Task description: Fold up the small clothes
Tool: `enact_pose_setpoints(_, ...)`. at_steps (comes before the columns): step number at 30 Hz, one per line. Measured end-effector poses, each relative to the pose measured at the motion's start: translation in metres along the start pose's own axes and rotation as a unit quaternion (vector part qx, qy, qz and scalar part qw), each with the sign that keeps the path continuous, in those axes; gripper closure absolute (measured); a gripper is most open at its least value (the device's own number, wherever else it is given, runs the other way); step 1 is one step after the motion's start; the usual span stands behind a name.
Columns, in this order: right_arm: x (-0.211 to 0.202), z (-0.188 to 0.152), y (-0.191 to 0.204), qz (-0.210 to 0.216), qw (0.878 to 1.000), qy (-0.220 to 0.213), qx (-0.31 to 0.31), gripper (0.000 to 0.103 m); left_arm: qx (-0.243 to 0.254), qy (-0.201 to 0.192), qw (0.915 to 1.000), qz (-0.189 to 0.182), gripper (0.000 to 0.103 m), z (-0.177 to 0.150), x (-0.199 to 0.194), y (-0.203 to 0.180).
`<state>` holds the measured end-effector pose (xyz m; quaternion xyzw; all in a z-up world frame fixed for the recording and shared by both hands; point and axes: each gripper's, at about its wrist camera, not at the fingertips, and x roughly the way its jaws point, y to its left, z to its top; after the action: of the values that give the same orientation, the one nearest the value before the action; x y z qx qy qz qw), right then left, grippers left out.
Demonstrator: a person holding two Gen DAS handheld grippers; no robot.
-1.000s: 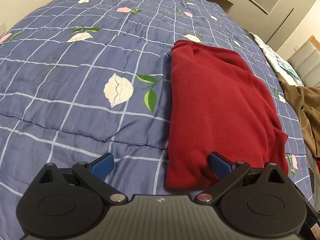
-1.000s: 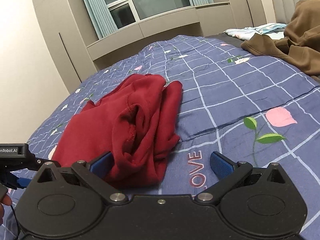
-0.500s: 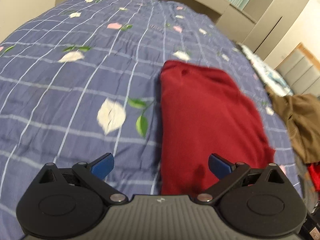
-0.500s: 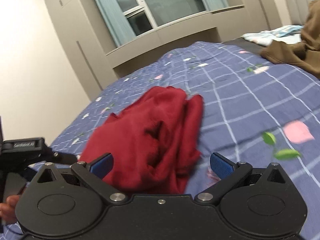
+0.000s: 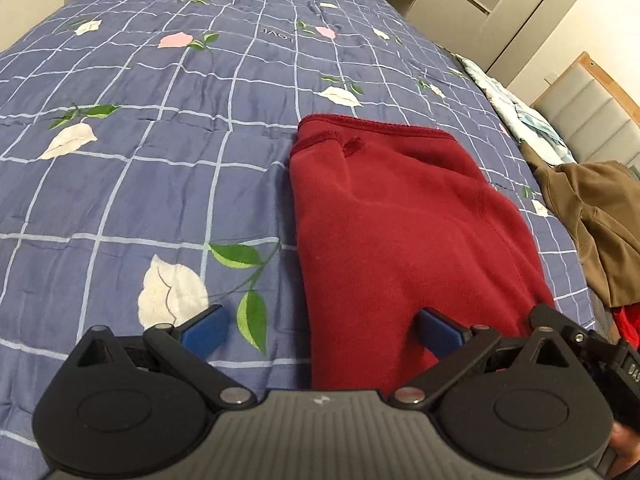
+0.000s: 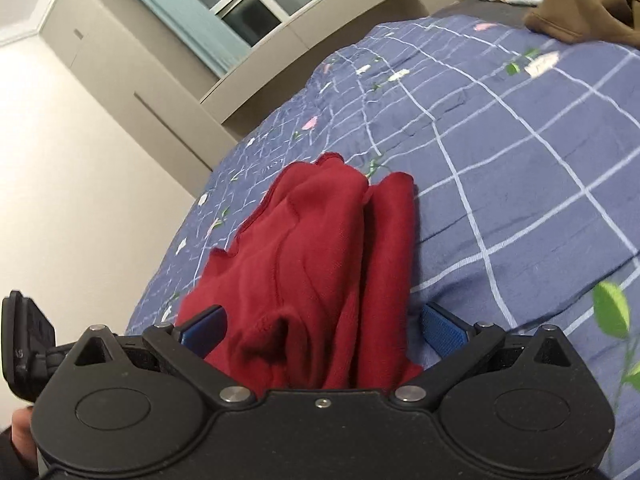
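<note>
A dark red garment (image 5: 400, 232) lies folded lengthwise on the blue checked bedspread (image 5: 160, 160). My left gripper (image 5: 320, 334) hovers open over its near left edge, one blue pad on the quilt side, the other over the red cloth. From the other side, the red garment (image 6: 312, 264) shows bunched folds at its near end. My right gripper (image 6: 322, 330) is open, its jaws straddling that bunched end without closing on it. The other gripper's body (image 6: 28, 340) shows at the left edge, with part of a hand below it.
A brown garment (image 5: 600, 216) lies heaped at the right of the bed, with a pale patterned cloth (image 5: 520, 116) beyond it. A bit of red fabric (image 5: 624, 320) peeks below the brown heap. Beige cabinets and a window (image 6: 240, 4) line the far wall.
Both grippers moved closer to the red garment's near end. The right view tilted and swung left, so the bunched folds now sit between its open jaws. The garment itself has not shifted.
</note>
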<state>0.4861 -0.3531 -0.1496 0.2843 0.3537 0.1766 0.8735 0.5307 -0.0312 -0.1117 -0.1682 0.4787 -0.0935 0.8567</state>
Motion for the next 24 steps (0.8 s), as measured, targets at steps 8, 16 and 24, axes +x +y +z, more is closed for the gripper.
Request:
enact_pose_setpoints(8, -0.002, 0.0, 0.016, -0.048, 0.999, -0.005, 0.01, 0.042, -0.01, 0.016, 0.9994, -0.03, 0.047, 0.008, -0.007, -0.012)
enact_pose_setpoints(16, -0.013, 0.0, 0.048, -0.075, 0.996, -0.026, -0.037, 0.071, 0.03, -0.003, 0.9996, -0.001, 0.077, 0.012, -0.027, -0.033)
enact_pose_setpoints(24, -0.023, -0.011, 0.11, -0.046, 0.993, -0.046, -0.097, 0.073, 0.059, -0.06, 0.9962, 0.022, 0.079, 0.021, -0.085, -0.029)
